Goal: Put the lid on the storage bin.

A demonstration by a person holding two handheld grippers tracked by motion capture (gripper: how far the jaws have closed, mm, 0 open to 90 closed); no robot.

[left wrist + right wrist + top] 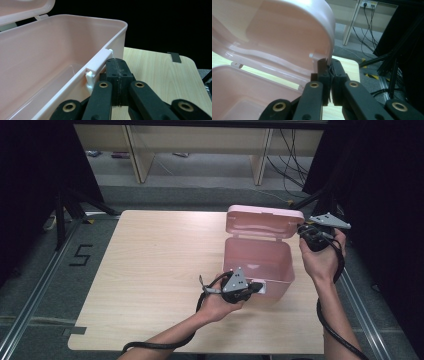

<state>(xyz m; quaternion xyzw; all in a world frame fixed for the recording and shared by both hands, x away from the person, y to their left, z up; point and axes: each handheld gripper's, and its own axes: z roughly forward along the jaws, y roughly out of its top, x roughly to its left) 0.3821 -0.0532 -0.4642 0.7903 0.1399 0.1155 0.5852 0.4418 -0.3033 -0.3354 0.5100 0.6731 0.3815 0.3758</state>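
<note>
1. We see a pink plastic box (257, 261) standing on the right half of the light wooden table (150, 270), near its front-right area, with its lid (263, 221) swung up and back on the far side.
2. The box is rectangular with rounded corners — a smooth, pale pink shell with slightly glossy walls. In the left gripper view its inside (45, 75) looks bare, the floor a shade lighter than the walls.
3. A white latch piece (98, 65) sits on the outside of the front wall, just under the rim; in the high view it shows as a small white patch on the near face.
4. The lid is the same pink, shallow and dome-edged, with a raised inner ridge that follows its outline (274, 67). It stands tilted a little past upright, joined to the rear rim of the box.
5. Our left gripper (256, 287) rests at the front wall of the box, its jaws pressed together right beside the white latch; whether they pinch any part of it we cannot tell.
6. Our right gripper (303, 231) is at the right end of the raised lid — its jaws are clamped on the lid's rim (329, 53), which runs down between the two pads.
</note>
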